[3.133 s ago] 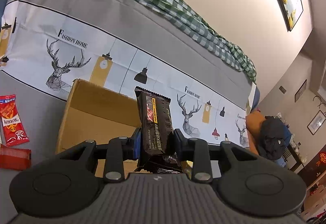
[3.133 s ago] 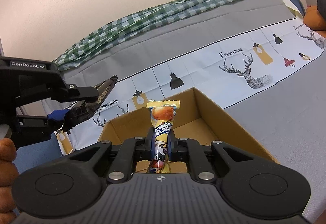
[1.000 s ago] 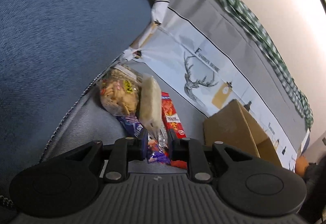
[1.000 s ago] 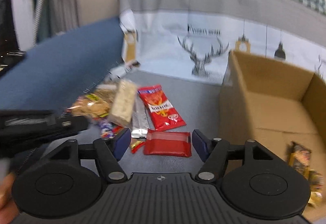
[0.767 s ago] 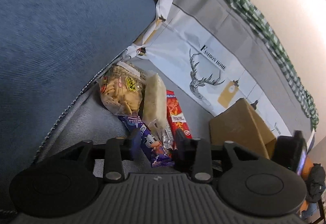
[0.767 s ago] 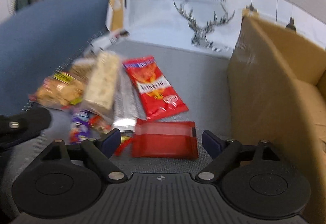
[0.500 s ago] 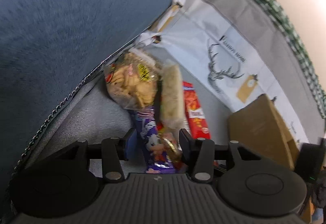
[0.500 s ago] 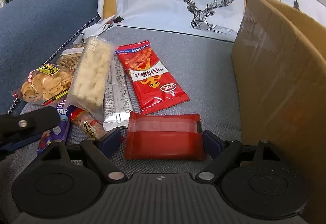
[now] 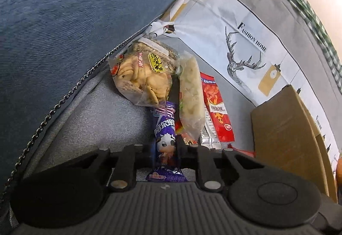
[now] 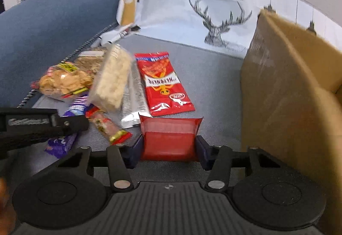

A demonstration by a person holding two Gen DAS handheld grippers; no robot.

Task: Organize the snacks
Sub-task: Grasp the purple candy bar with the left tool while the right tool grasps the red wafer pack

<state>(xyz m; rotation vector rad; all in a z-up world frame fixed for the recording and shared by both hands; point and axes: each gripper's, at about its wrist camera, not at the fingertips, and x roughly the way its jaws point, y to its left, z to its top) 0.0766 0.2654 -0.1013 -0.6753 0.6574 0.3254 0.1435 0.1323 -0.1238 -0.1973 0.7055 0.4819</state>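
Now both hand-held grippers are down on the grey fabric sofa seat (image 10: 213, 68). Left hand-held gripper (image 9: 165, 149) has just been closing and its pads pinch a purple candy wrapper with a cartoon cow (image 9: 165, 138), which lies lengthwise between the jaws, near end poking out toward the camera. Right hand-held gripper (image 10: 168, 149) has just been closing too; its blue pads press both short sides of a flat plain red packet (image 10: 168, 136) lying on the seat. Snack pile sits just beyond: clear bag of round crackers (image 9: 141, 77), pale puffed-rice bar in clear wrap (image 9: 191, 94) overlapping the purple wrapper's far end, silver foil sachet (image 10: 133, 104), long red printed snack pouch (image 10: 162, 85), small red-and-gold stick pack (image 10: 106, 126). Open brown cardboard box (image 10: 277, 85) stands to the right of the pile, close beside the red packet. White deer-print cloth (image 10: 213, 10) covers the backrest behind.
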